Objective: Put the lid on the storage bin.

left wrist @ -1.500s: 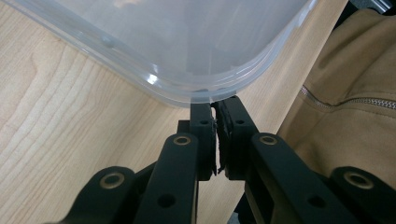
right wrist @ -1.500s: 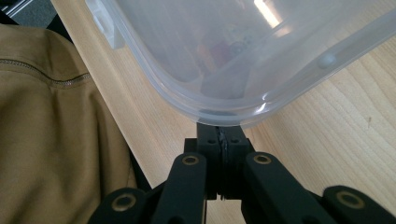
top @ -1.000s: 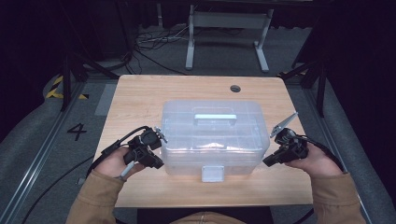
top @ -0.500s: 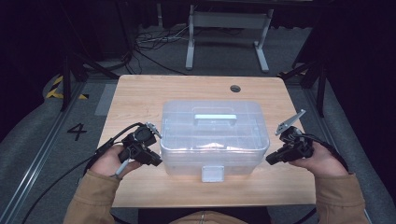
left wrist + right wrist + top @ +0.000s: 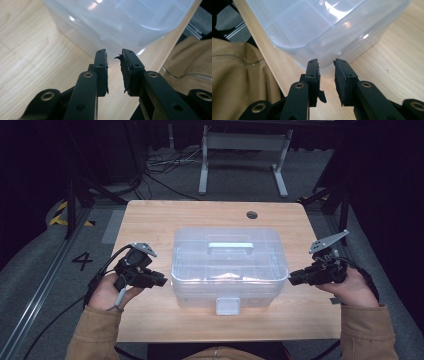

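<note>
A clear, lidded plastic storage box (image 5: pixel 229 267) with a moulded top handle and a front latch stood at the middle of the light wooden table (image 5: pixel 150 220), its latch side facing the person. The left gripper (image 5: pixel 159 281) was held just beside the box's left end, low toward the near corner; in the left gripper view its jaws stood a little apart with only a narrow gap between them, gripping nothing, their tips close to the box's lower wall (image 5: pixel 107 27). The right gripper (image 5: pixel 293 278) was held just beside the box's right end; in the right gripper view its jaws likewise stood slightly parted and empty, their tips near the box's rounded bottom corner (image 5: pixel 324 35). Whether either gripper touched the box could not be told. No brand or label was legible on the box. A black numeral "4" (image 5: pixel 82 261) was marked on the grey floor left of the table. Tan sleeves (image 5: pixel 95 340) covered both forearms
</note>
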The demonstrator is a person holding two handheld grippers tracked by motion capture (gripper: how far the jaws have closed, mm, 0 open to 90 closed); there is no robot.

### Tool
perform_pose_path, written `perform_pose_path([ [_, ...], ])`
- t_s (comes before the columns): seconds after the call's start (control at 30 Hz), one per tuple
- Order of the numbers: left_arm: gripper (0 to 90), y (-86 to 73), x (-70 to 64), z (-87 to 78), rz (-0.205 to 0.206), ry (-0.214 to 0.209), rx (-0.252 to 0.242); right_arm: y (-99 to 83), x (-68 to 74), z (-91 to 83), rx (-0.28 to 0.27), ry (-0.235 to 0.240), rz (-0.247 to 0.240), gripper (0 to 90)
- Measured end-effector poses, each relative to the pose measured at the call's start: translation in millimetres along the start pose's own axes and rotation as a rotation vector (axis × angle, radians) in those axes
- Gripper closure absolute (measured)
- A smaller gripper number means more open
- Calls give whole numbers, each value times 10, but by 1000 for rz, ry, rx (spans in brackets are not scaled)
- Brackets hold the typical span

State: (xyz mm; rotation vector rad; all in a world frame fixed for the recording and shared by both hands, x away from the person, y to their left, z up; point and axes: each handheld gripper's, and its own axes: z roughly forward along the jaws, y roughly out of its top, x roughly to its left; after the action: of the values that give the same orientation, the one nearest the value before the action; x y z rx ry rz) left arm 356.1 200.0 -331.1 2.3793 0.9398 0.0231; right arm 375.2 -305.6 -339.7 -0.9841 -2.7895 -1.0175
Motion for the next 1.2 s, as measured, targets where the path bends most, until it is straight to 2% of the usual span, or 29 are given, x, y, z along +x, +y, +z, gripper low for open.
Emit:
perform_pose_path([
  [0.1,733,-8,52,-37,-35,24,-50,-16,-21,-57,-46,-27,13,686],
  [0.13,732,-8,52,-37,-35,24,-50,-16,-21,-57,-46,-27,13,686],
  [0.17,731,-23,99,-58,-58,36,-80,-31,-50,-99,-81,-45,28,685],
  [0.2,731,-23,99,-58,-58,36,-80,-31,-50,-99,-81,-45,28,685],
  [0.33,716,-76,204,-92,-110,91,-143,-69,-118,-176,-150,-93,66,665],
  [0.43,703,-113,278,-100,-148,132,-160,-89,-148,-226,-199,-153,84,673],
  [0.57,698,-169,368,-112,-188,146,-188,-128,-206,-273,-256,-212,109,660],
  [0.63,695,-196,401,-125,-209,156,-208,-156,-253,-279,-274,-227,128,659],
  [0.73,690,-229,449,-131,-234,186,-230,-197,-326,-274,-291,-243,156,639],
  [0.8,680,-250,491,-123,-242,197,-245,-221,-373,-254,-305,-232,158,635],
  [0.87,665,-276,530,-107,-257,215,-269,-238,-409,-237,-316,-241,166,629],
  [0.93,652,-309,557,-93,-247,239,-297,-259,-464,-197,-313,-257,169,581],
  [1.1,619,-365,625,-45,-259,242,-344,-298,-560,-114,-309,-289,168,532],
  [1.2,602,-394,675,30,-253,252,-341,-349,-661,-33,-306,-288,185,528],
])
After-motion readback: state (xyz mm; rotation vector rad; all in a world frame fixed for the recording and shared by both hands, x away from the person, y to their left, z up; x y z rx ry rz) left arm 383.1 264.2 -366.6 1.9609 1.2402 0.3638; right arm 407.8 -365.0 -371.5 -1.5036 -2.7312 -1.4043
